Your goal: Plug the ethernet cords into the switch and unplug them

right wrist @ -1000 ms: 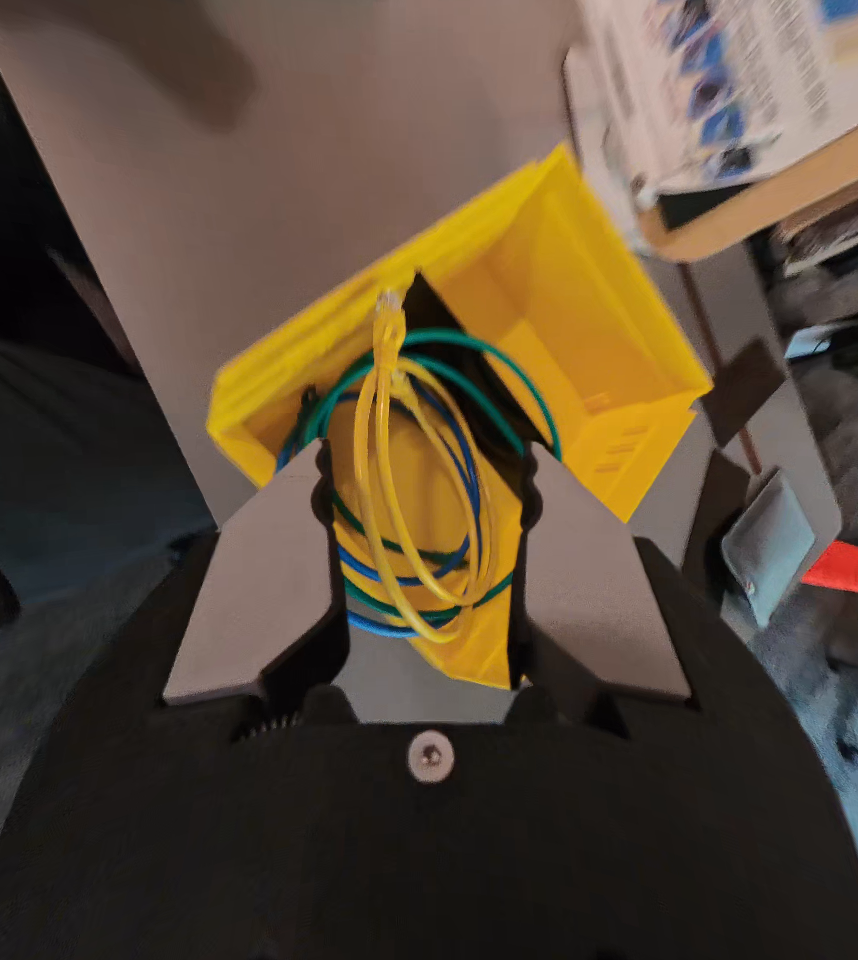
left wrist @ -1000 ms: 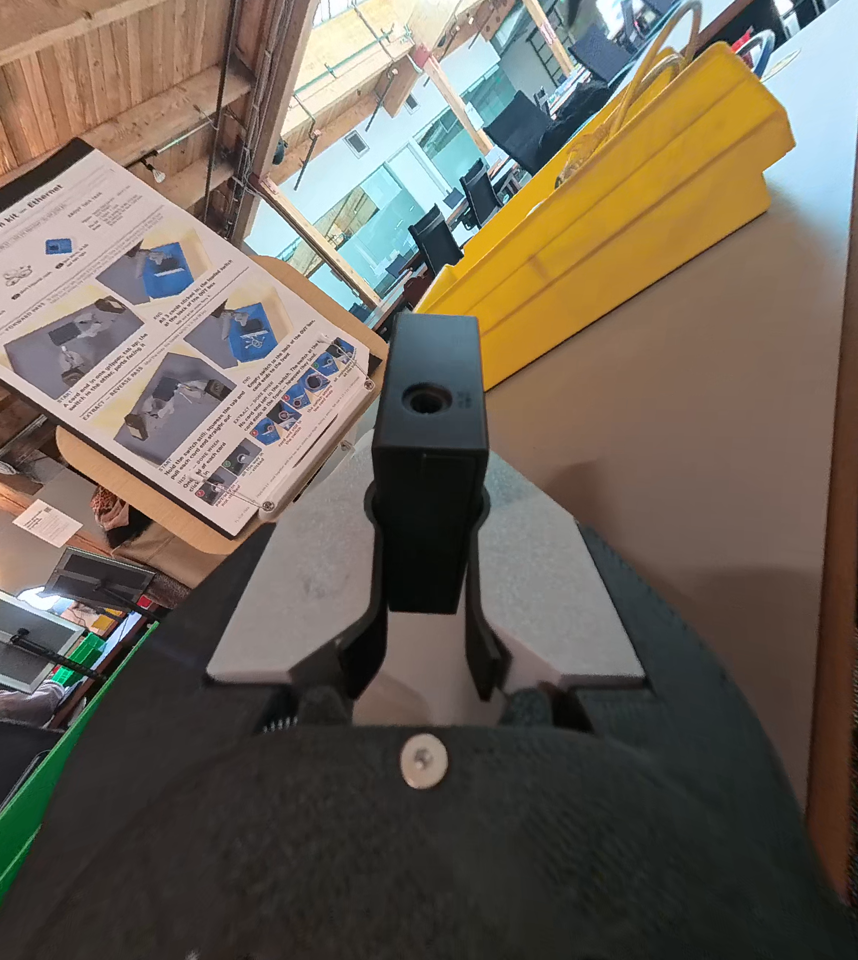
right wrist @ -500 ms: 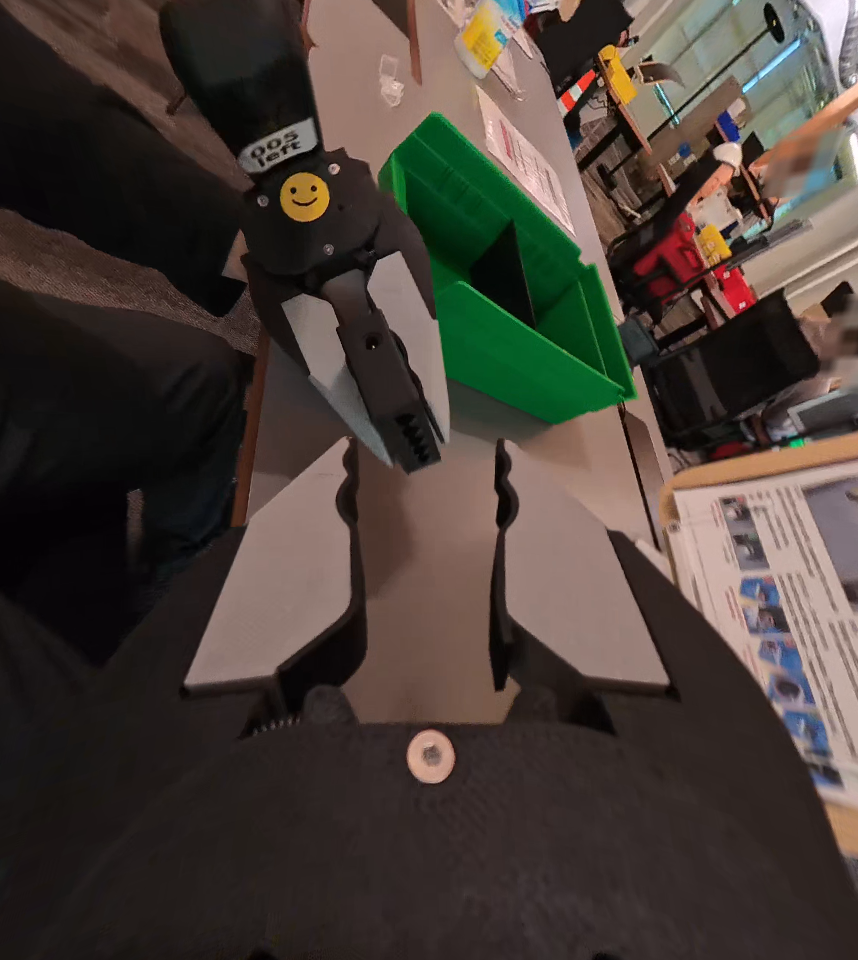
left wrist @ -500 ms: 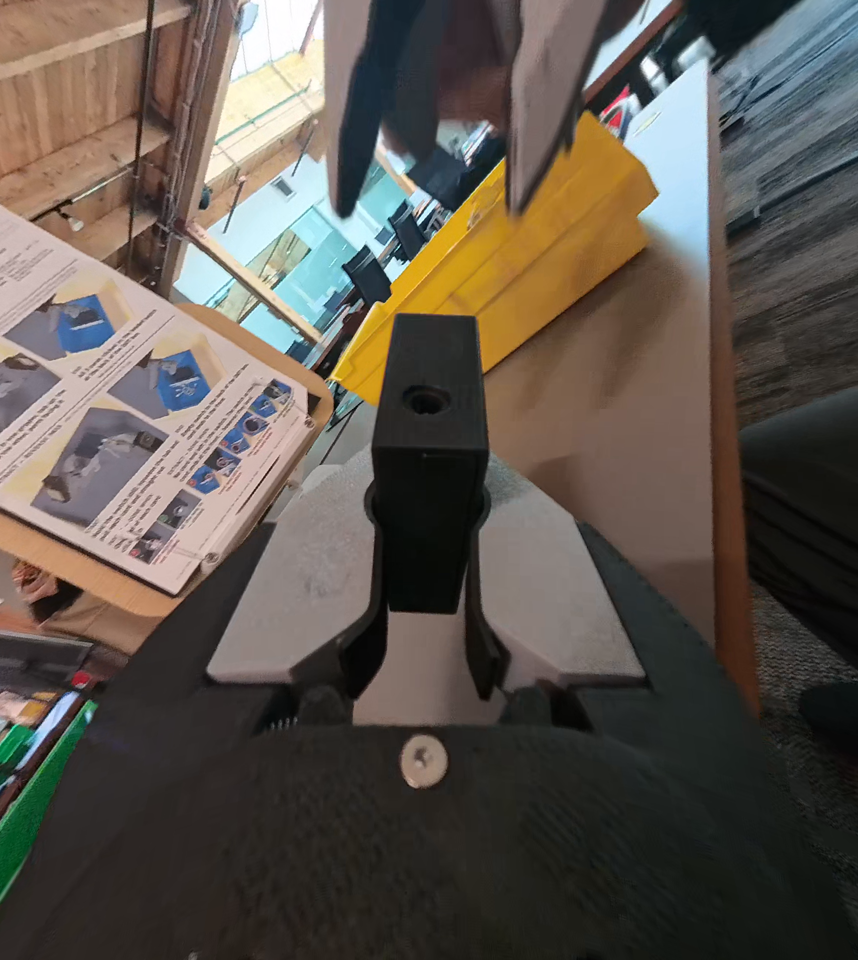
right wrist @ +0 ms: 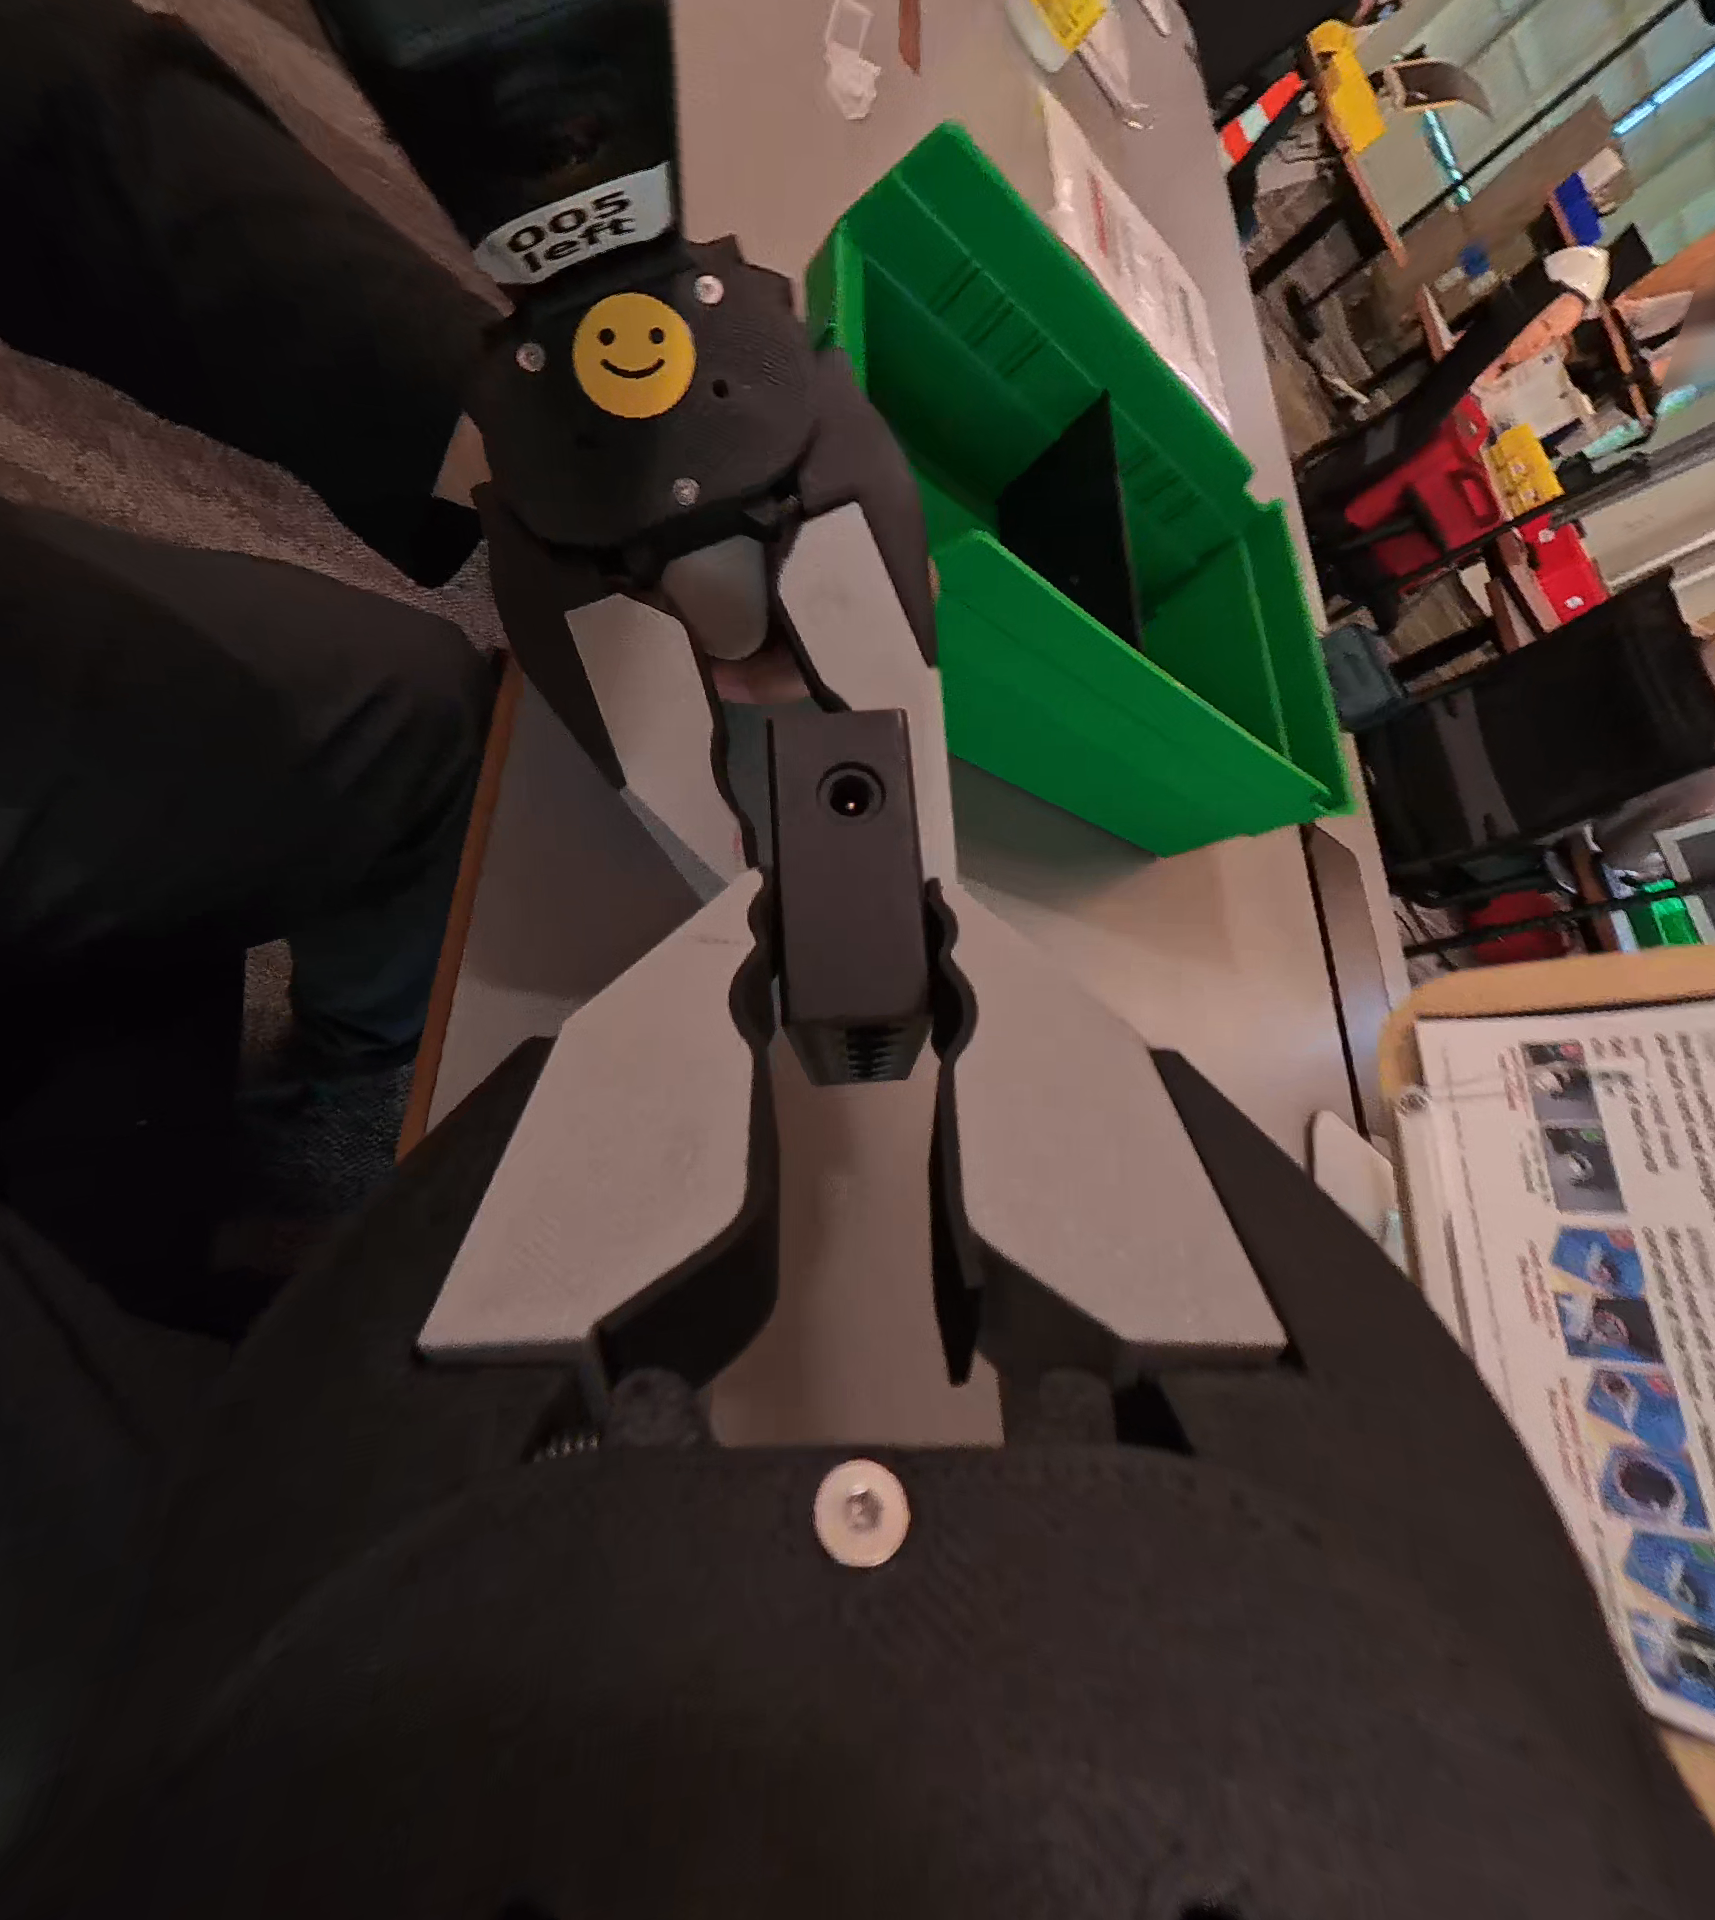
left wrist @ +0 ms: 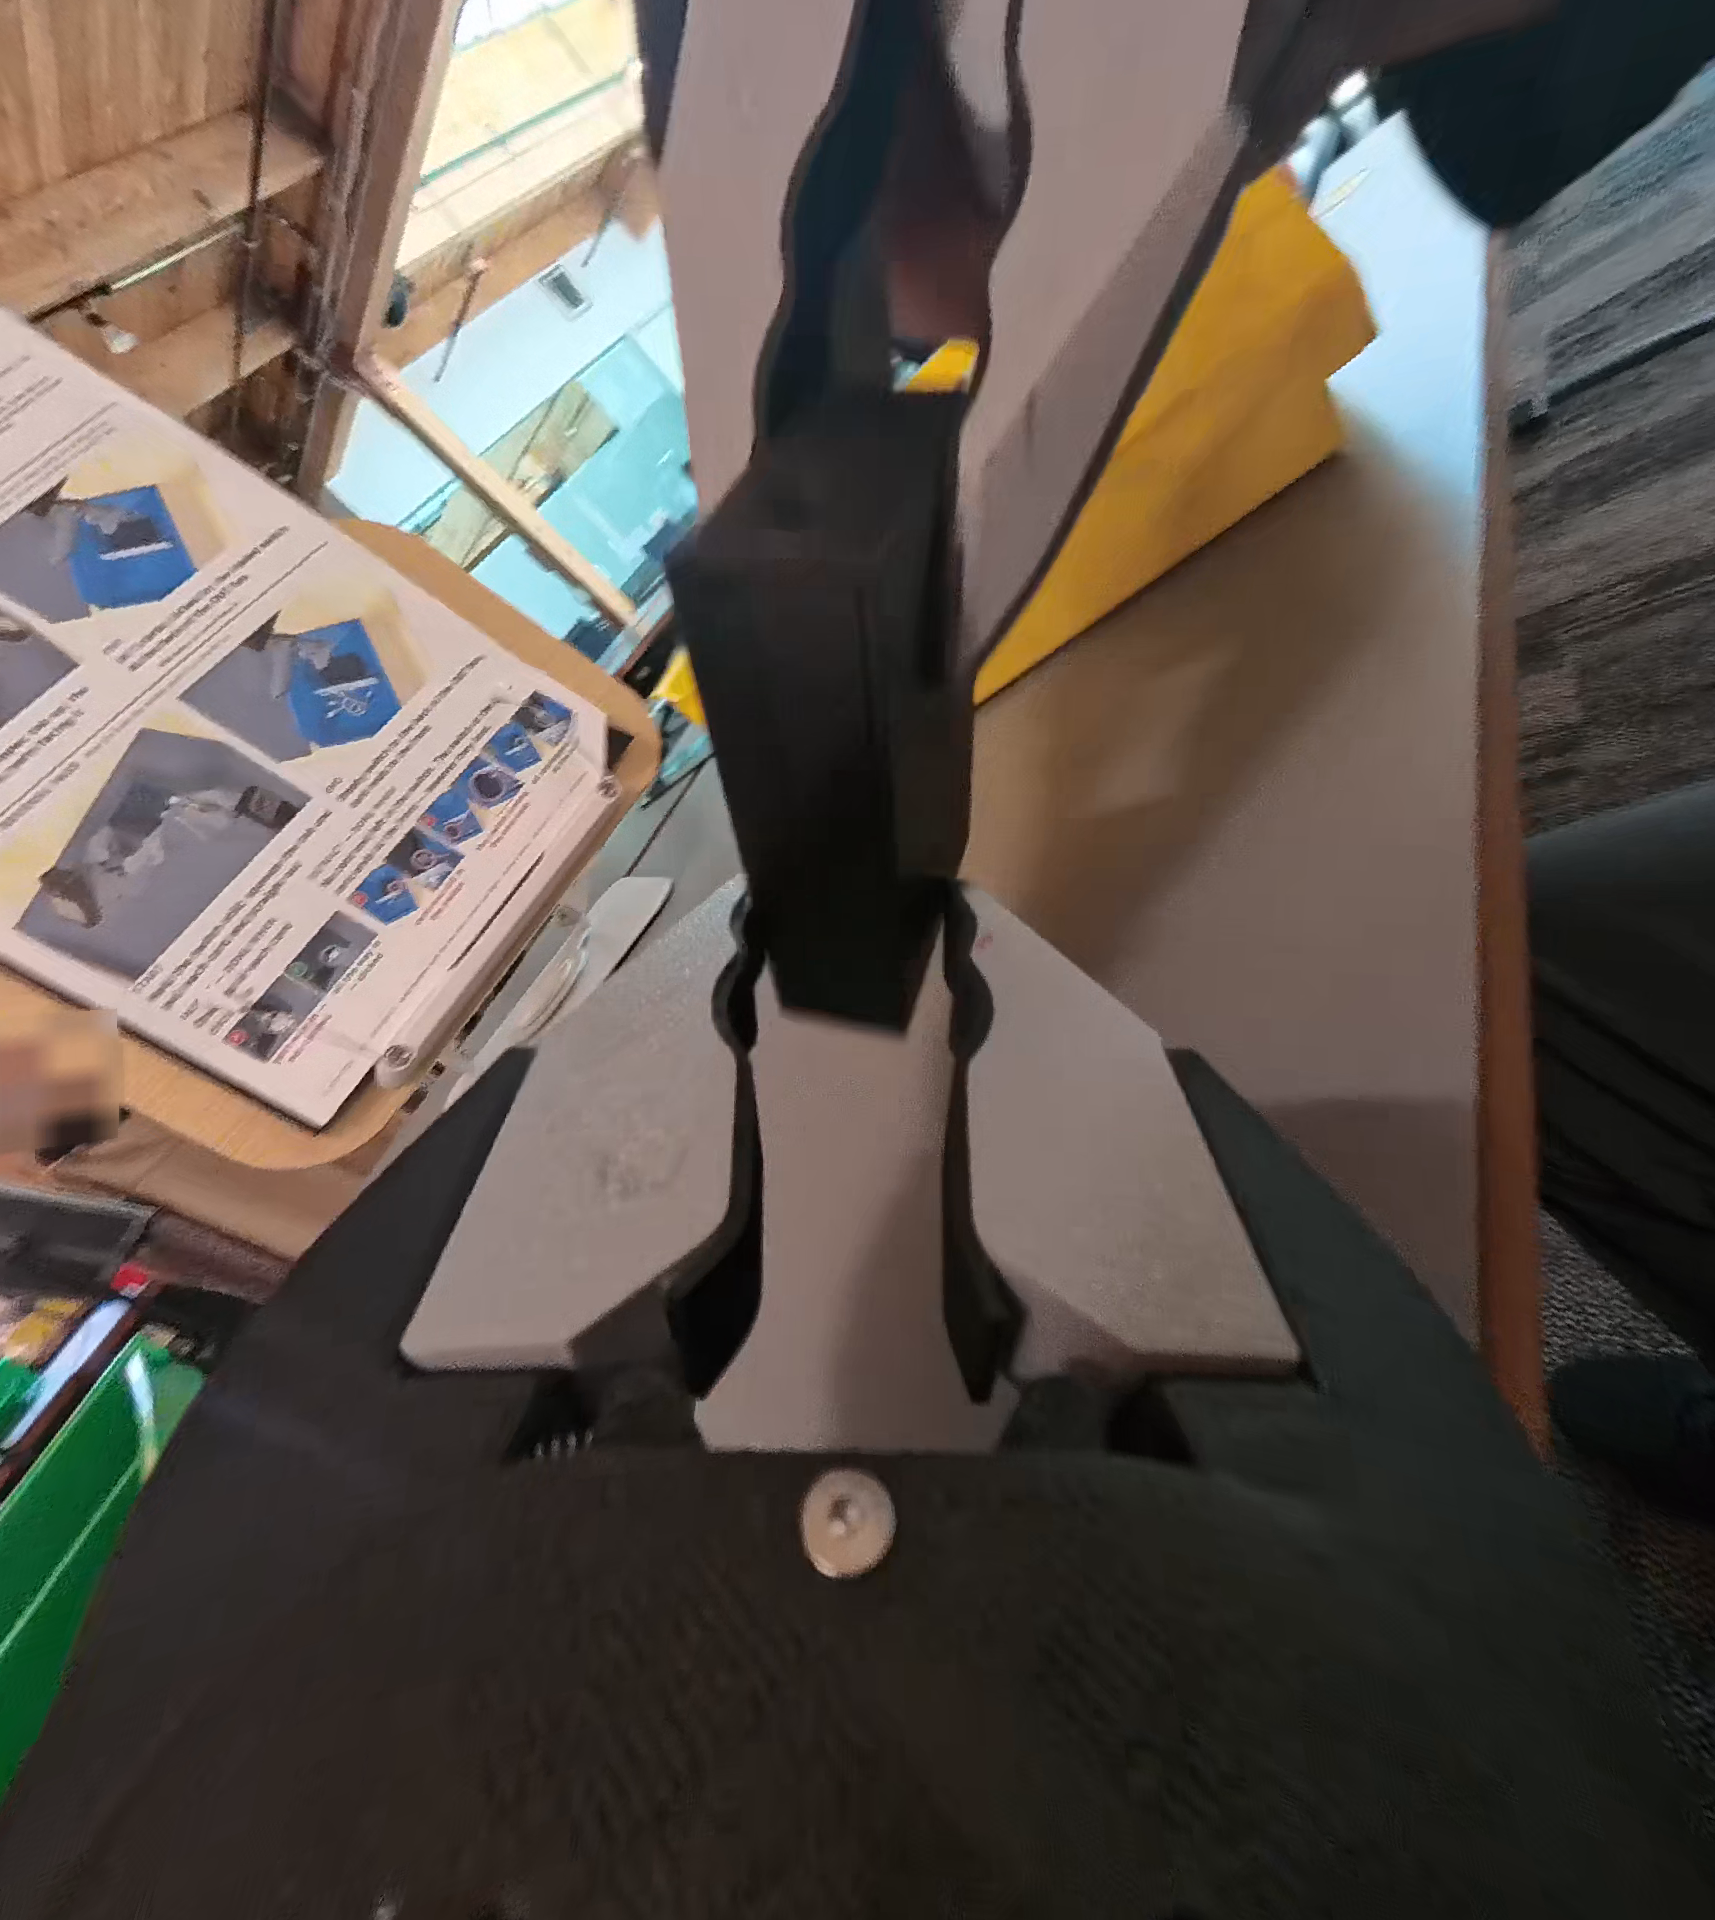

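The black switch [left wrist: 822, 727] is a small box held in the air between both grippers, above the grey table [left wrist: 1248, 831]. My left gripper [left wrist: 848, 966] is shut on its near end, which sits just at the fingertips. My right gripper [left wrist: 863, 520] comes in from above and opposite, with its grey fingers on either side of the far end. In the right wrist view my right gripper [right wrist: 848, 977] is shut on the switch [right wrist: 848, 914], and the left gripper [right wrist: 780, 727] faces it on the other end. No ethernet cords are in view.
A yellow bin [left wrist: 1196, 436] stands on the table behind the switch. A green bin [right wrist: 1071, 582] stands at the other end. A picture instruction board [left wrist: 209, 779] leans at the table's far side. A person's dark trouser legs [left wrist: 1663, 1039] are beyond the table's wooden edge. The grippers' ends are close to 5 centimeters from one another.
My right gripper swung away from the yellow bin with its cords, came toward the left gripper and shut on the switch. The switch now sits farther out in the left fingers.
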Motion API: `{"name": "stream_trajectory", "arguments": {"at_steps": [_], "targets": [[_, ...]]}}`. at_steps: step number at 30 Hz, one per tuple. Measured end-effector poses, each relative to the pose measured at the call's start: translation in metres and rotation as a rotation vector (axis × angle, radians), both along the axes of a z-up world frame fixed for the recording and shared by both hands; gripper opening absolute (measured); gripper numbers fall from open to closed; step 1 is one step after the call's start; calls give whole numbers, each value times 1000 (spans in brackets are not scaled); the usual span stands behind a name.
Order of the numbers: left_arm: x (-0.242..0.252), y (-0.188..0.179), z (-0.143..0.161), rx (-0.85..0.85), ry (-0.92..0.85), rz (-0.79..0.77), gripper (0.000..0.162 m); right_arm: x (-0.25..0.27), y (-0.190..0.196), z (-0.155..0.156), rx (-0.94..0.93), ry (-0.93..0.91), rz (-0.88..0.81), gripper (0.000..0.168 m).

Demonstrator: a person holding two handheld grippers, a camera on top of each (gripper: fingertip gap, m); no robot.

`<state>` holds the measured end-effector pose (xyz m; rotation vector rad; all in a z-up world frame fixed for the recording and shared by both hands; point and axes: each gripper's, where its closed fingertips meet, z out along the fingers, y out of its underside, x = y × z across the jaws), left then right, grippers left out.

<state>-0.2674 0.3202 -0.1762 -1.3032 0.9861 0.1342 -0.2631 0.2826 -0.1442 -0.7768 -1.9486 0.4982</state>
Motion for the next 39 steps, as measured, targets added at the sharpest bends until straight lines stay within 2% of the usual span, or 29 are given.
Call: {"name": "stream_trajectory", "arguments": {"at_steps": [4,7,10,13,17,28,39], "targets": [[-27,17,5,35,-19,197,12,26,25,32,-2,71,-89,24],[-53,31,5,42,-8,398,0,48,70,62,49,142,-282,24],[-65,35,7,50,-18,487,0,79,128,90,84,188,-537,24],[-71,34,10,55,-47,505,0,108,172,104,99,191,-717,24],[-73,35,10,57,-46,517,0,127,205,104,82,176,-816,24],[-73,34,10,59,-48,511,0,146,249,77,75,88,-928,24],[-73,35,8,59,-38,513,0,154,301,67,131,11,-1055,24]]}}
